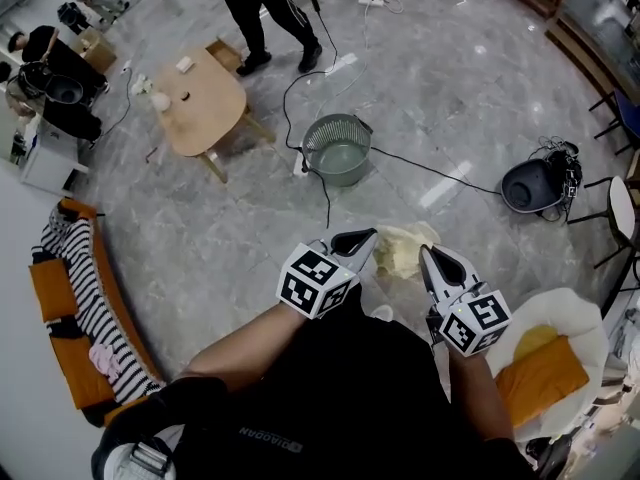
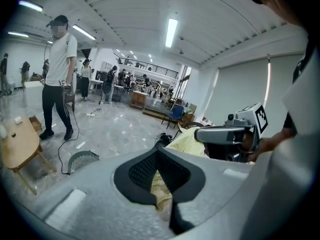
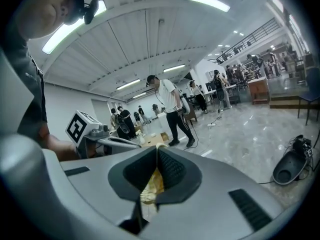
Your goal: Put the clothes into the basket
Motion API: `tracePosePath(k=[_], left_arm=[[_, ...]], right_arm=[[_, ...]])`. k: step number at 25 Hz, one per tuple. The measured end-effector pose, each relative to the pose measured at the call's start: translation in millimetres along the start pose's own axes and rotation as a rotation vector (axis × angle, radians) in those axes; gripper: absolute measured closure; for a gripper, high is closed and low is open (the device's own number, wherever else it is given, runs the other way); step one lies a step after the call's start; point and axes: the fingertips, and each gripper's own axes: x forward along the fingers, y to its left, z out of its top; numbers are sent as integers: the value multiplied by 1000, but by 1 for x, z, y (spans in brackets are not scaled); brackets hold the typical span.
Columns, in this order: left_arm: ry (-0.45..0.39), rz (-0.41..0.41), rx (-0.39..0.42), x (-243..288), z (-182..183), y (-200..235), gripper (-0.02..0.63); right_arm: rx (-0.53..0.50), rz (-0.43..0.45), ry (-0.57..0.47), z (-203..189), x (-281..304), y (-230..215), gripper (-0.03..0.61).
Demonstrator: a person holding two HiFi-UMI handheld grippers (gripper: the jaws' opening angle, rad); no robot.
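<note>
- A grey marble floor carries the green basket mid-floor, well ahead.
- The left gripper and right gripper each pinch the yellow garment, held off the floor between them.
- This looks like the carrying step; next, bring the garment over the basket's rim and release.

One basket, one yellow garment, two claws

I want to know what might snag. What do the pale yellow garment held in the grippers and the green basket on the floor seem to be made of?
The yellow garment looks like thin, soft cloth with a matte finish, since it bunches into limp folds; whether it is woven or knit is unclear. The basket is probably moulded plastic, pale green and smooth, and its upper wall has regular slots.
</note>
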Motion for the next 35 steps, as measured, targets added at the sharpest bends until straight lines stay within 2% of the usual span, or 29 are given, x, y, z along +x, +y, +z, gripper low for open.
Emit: tracePosePath(k=[5,14,23,30,35], left_arm=[[-5,-4,-11,10,13,37,614],[15,48,-49,17,17,128,614],[-17,90,-87,3,37,209,614],[-4,125,-92,0,25,255,614],[12,172,-155,0,13,279,614]], right_arm=[[13,-10,44,2,38,-12,555],[43,20,125,5,125,-30,555],[32,39,169,31,206,-32,555],[-14,58,193,39,263,-35,555],[3,75,227,42,301,-44,555]])
